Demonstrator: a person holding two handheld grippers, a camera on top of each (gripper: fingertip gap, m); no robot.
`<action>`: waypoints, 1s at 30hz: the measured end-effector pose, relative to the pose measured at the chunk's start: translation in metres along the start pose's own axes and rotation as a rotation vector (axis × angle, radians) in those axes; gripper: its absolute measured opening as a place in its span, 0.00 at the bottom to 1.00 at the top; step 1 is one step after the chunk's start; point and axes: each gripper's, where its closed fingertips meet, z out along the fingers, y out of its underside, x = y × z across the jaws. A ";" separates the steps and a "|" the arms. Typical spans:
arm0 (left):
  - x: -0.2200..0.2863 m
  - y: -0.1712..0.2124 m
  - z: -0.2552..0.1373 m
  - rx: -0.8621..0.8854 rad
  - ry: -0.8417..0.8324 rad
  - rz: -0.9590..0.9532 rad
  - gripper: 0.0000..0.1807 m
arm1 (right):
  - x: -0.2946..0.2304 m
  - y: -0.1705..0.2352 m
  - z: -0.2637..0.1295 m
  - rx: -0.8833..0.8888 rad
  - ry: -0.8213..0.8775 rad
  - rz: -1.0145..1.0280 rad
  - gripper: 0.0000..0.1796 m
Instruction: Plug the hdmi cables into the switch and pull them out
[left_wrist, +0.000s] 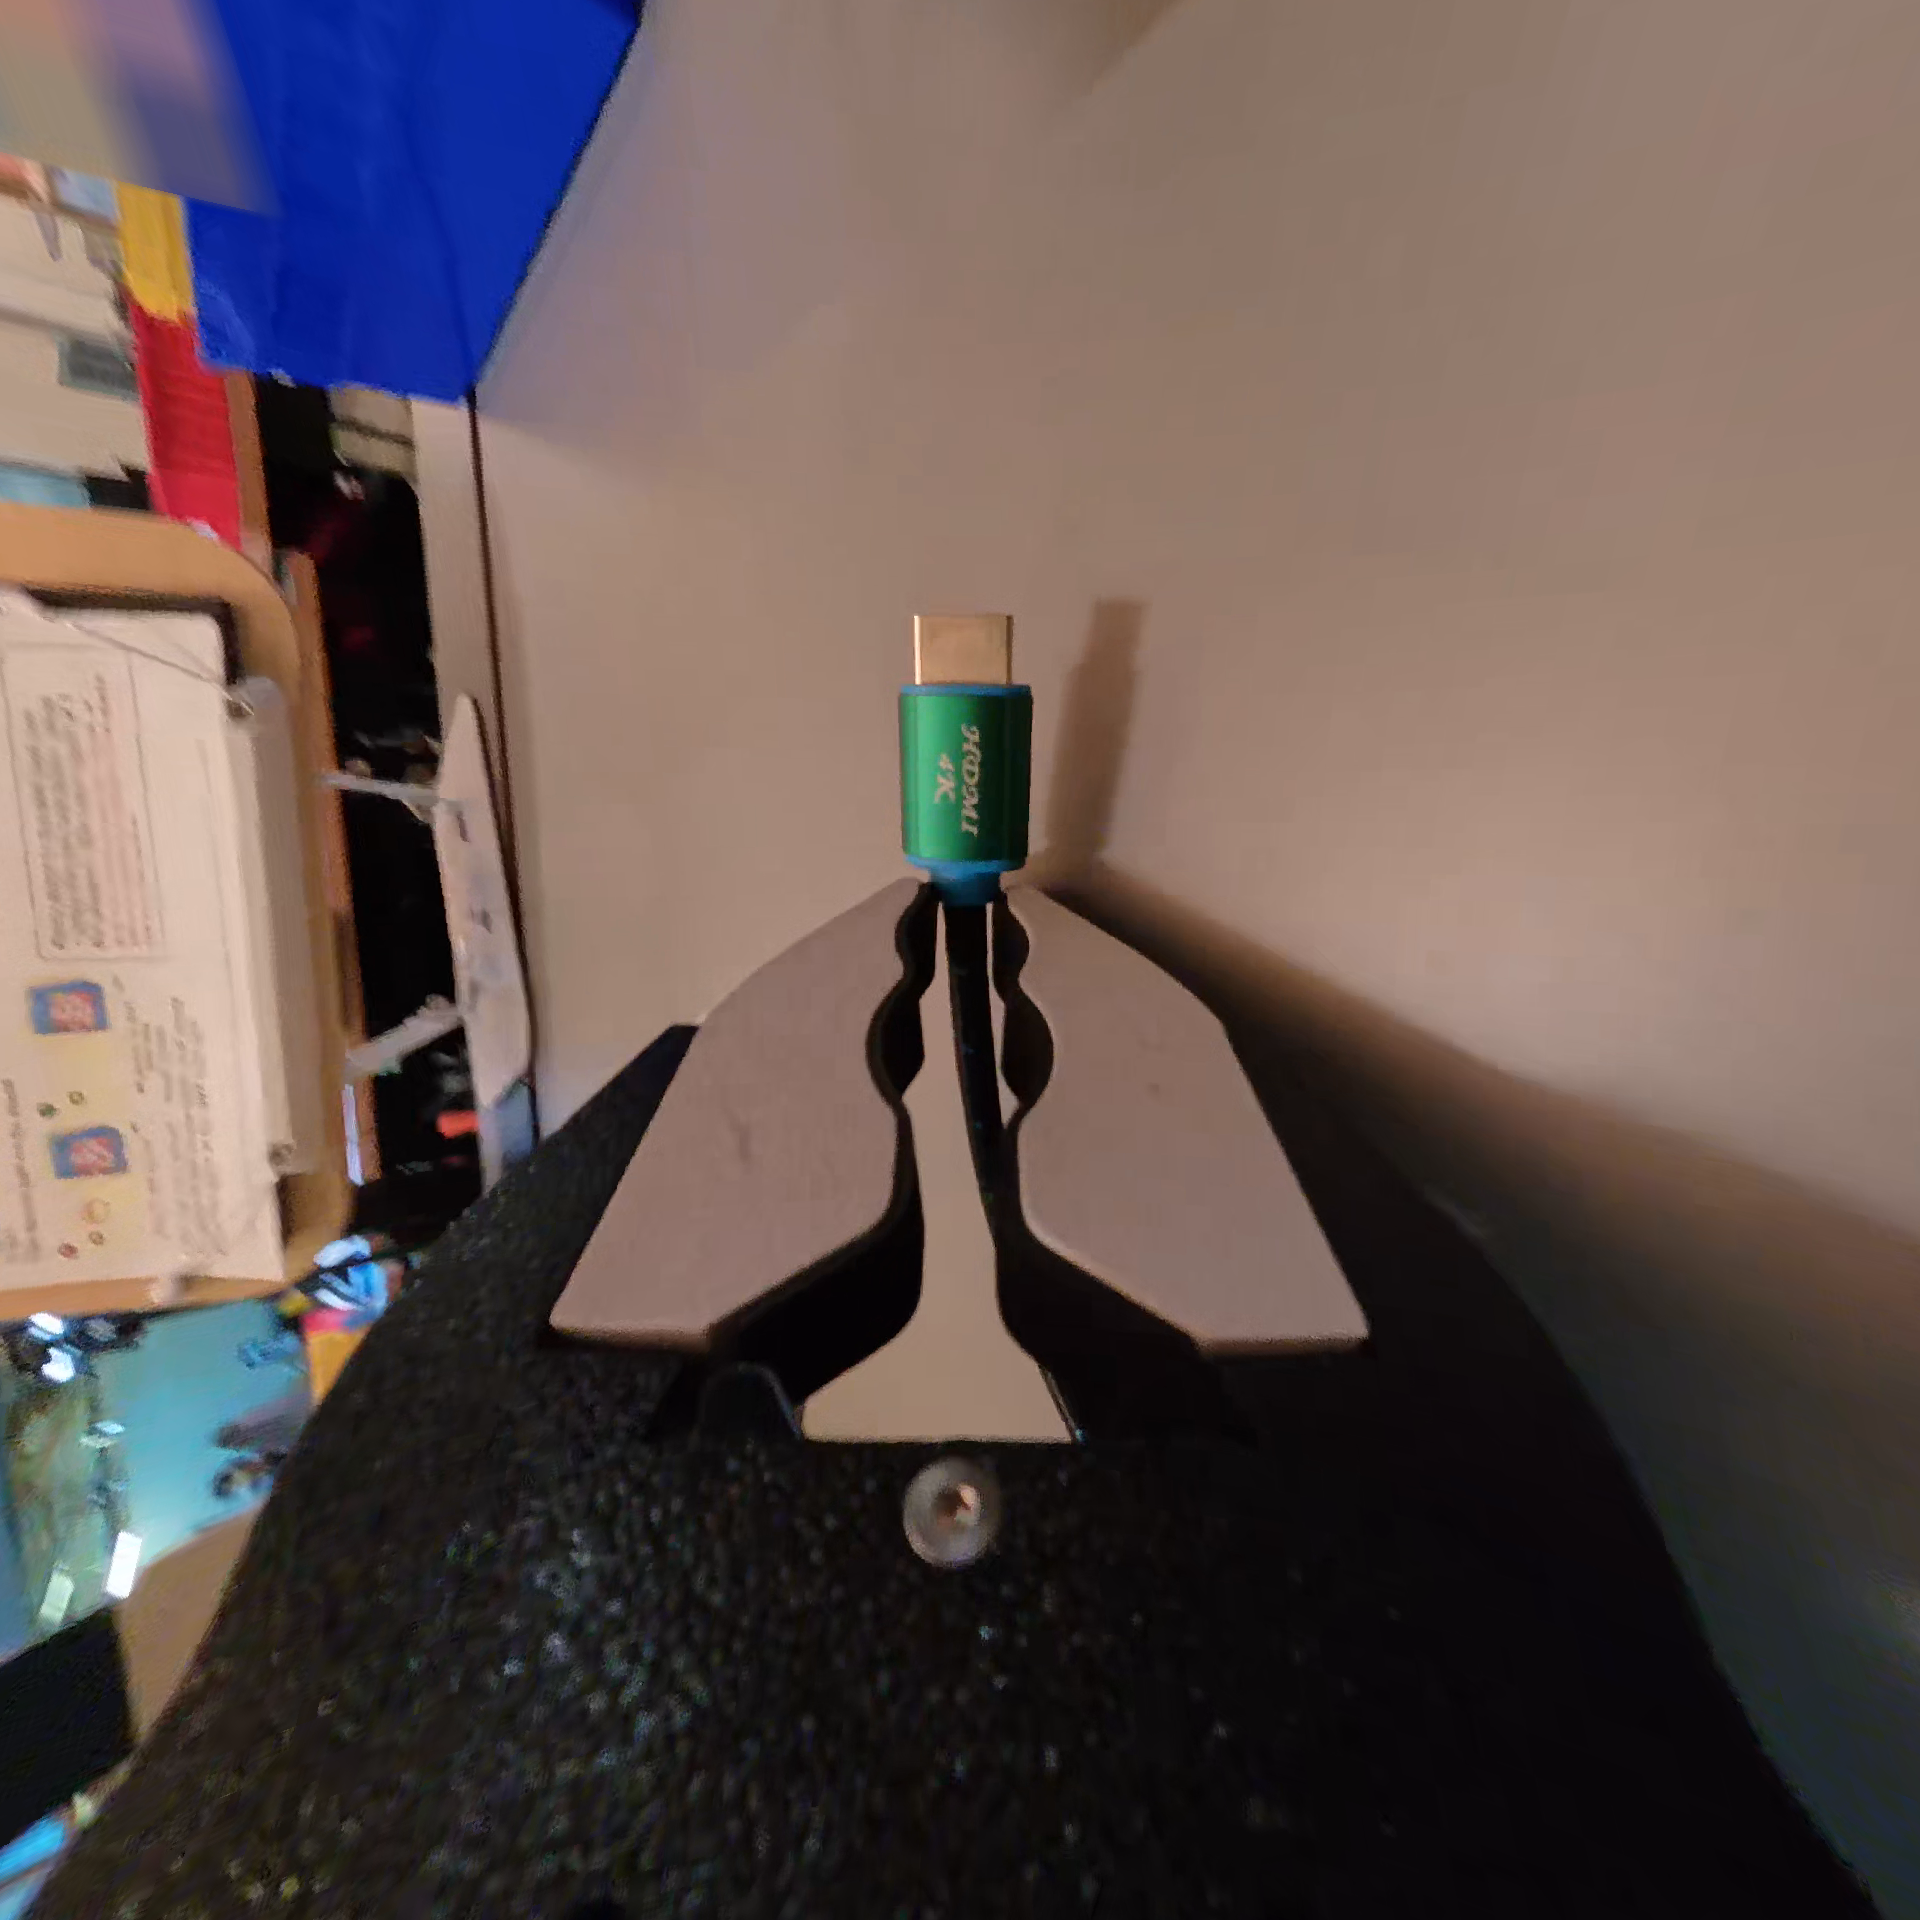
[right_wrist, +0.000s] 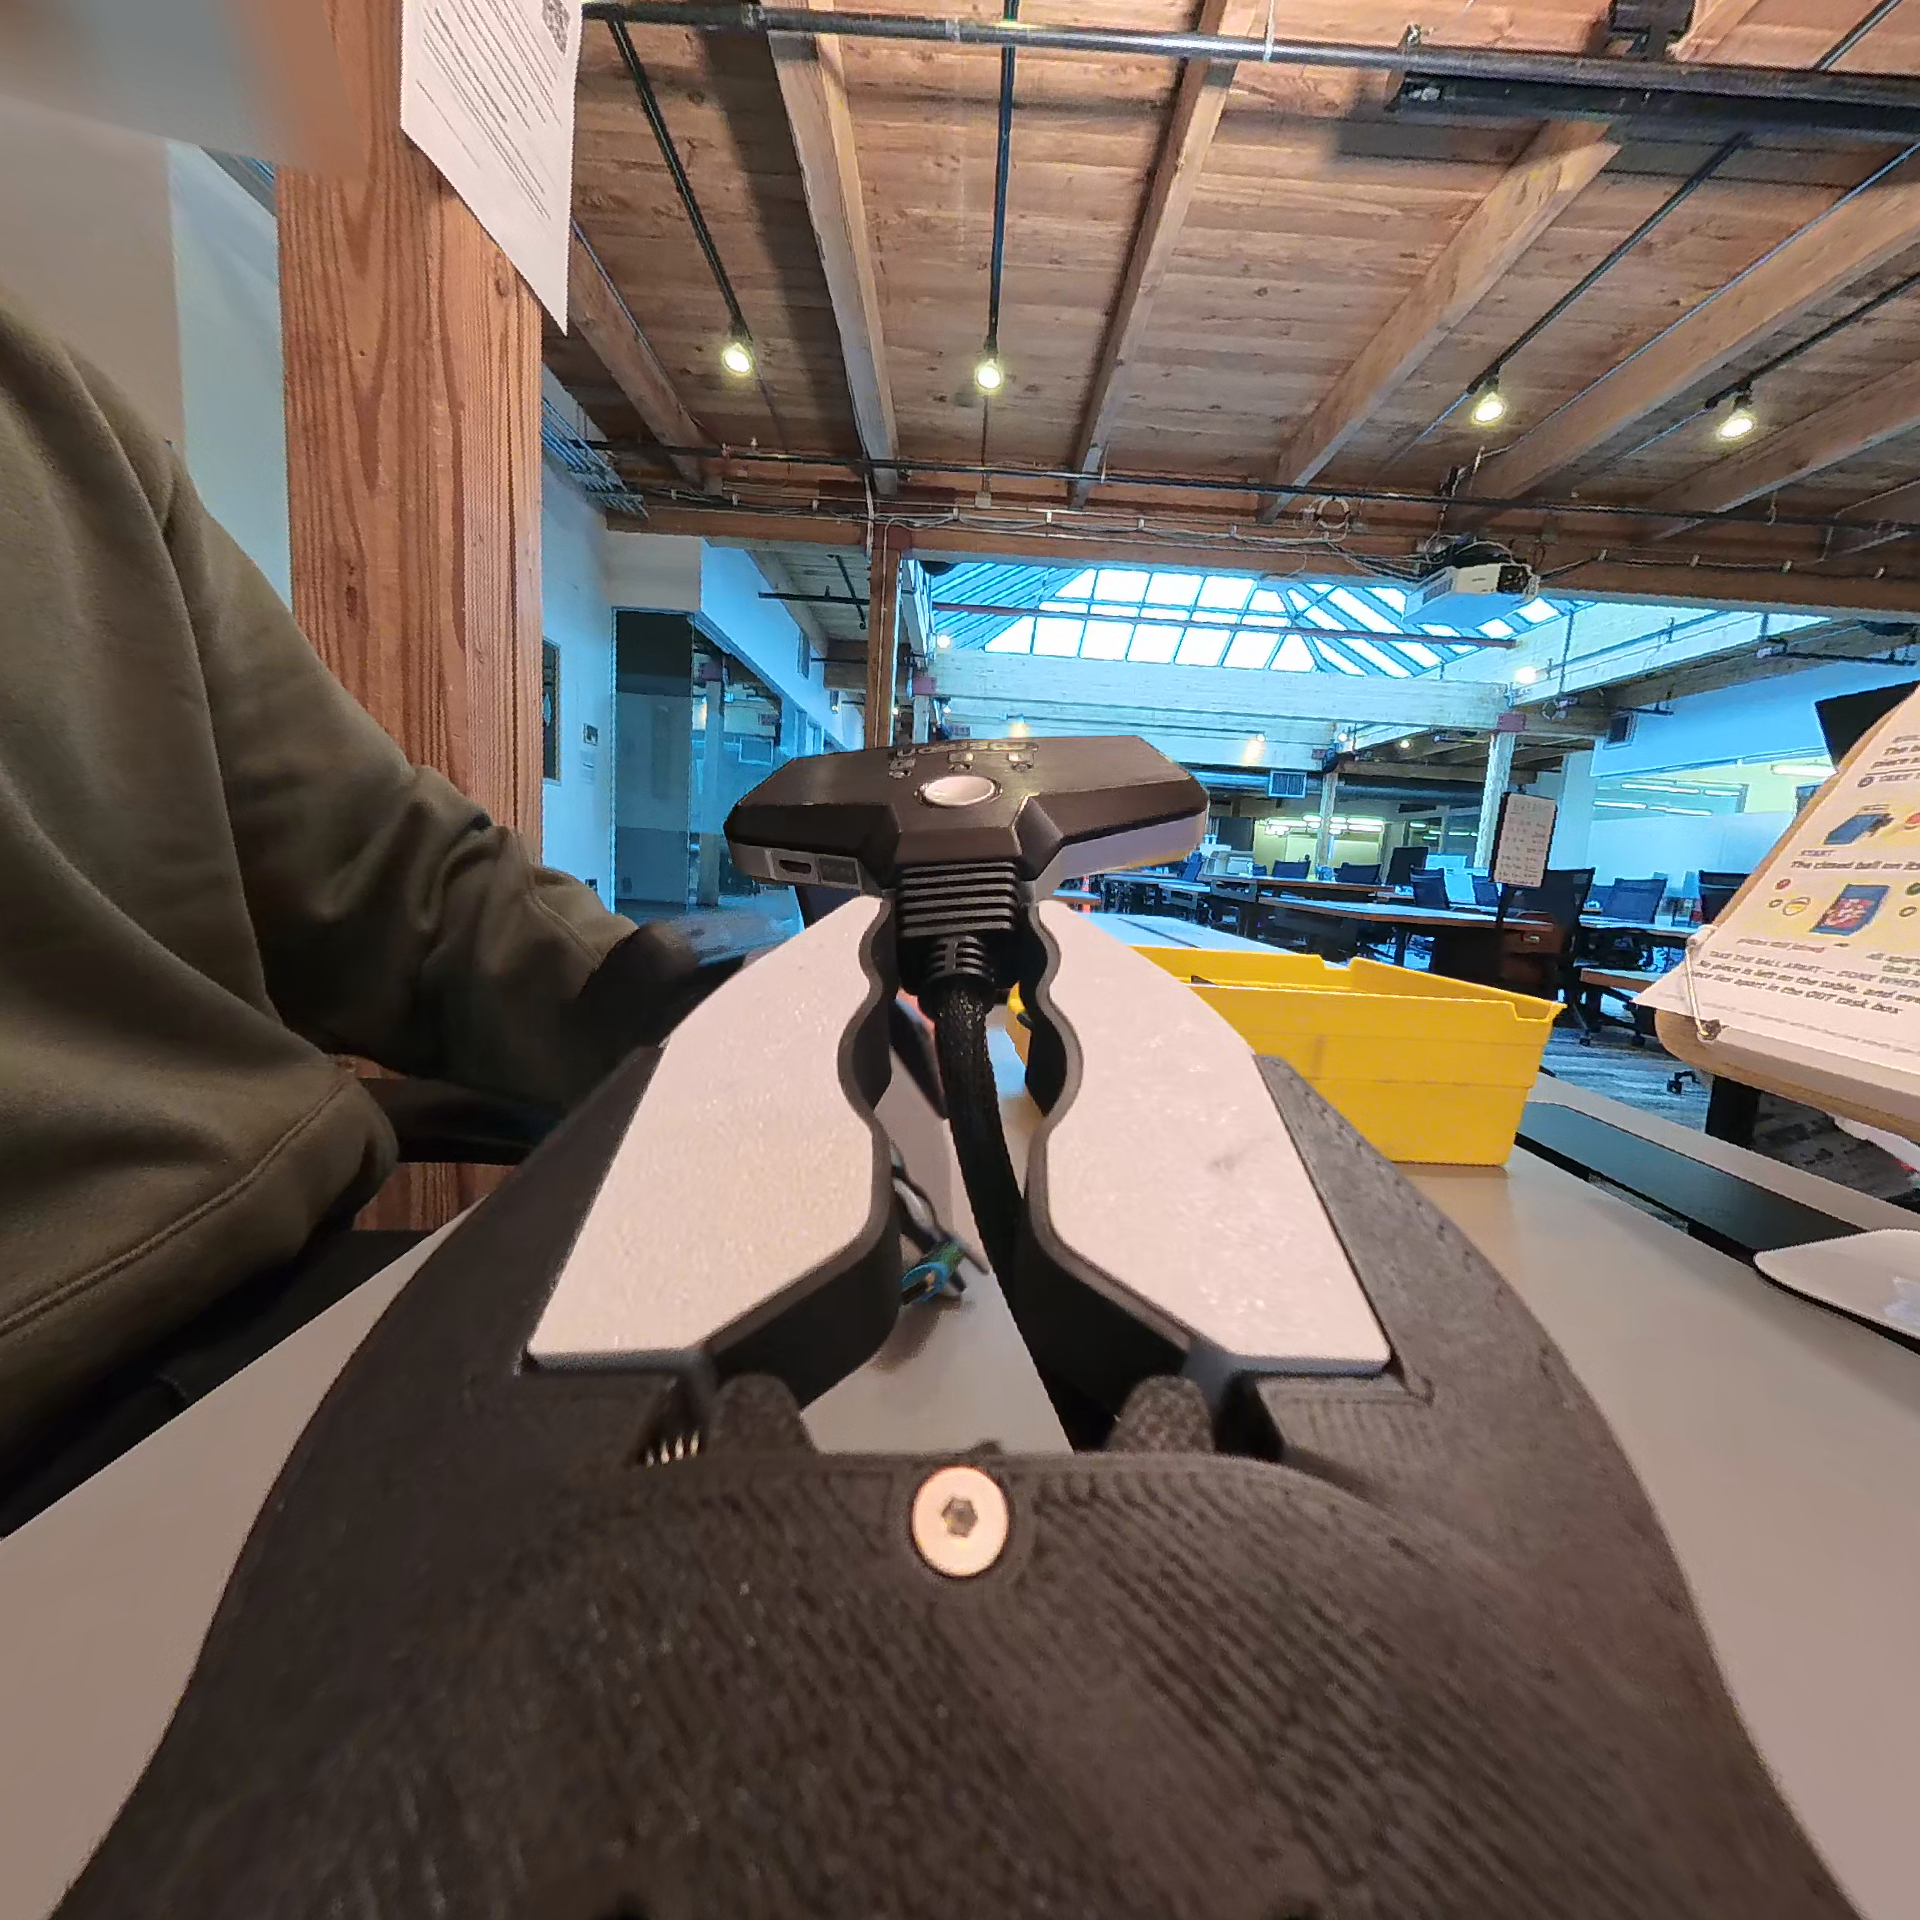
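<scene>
In the left wrist view my left gripper (left_wrist: 964, 896) is shut on the black braided cable just behind a green HDMI plug (left_wrist: 964, 774). The plug sticks out past the fingertips with its gold metal end (left_wrist: 962, 649) bare, held over the grey table (left_wrist: 1351, 520). In the right wrist view my right gripper (right_wrist: 956, 935) is shut on the ribbed strain relief of the black HDMI switch (right_wrist: 966, 805). The switch is held level in the air with its round button (right_wrist: 958, 793) on top. An open port (right_wrist: 795, 864) shows on its left side. Its black braided cable (right_wrist: 987, 1122) runs back between the fingers.
A yellow bin (right_wrist: 1340, 1049) stands on the grey table (right_wrist: 1558, 1278) behind the switch. A person's olive sleeve (right_wrist: 208, 831) is at the left, by a wooden post (right_wrist: 410, 520). A clipboard with papers (right_wrist: 1808, 935) stands at the right. A second green-ended cable (right_wrist: 935, 1273) lies under the fingers.
</scene>
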 end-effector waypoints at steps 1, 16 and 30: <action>-0.003 0.002 -0.001 -0.019 0.016 -0.048 0.05 | 0.000 0.001 0.001 -0.006 -0.001 -0.002 0.12; -0.043 -0.007 -0.051 -0.158 0.529 -0.328 0.03 | 0.008 0.015 0.008 -0.126 0.081 -0.080 0.12; 0.006 -0.015 0.008 0.092 0.274 -0.306 0.08 | 0.009 0.013 0.006 -0.110 0.085 -0.078 0.12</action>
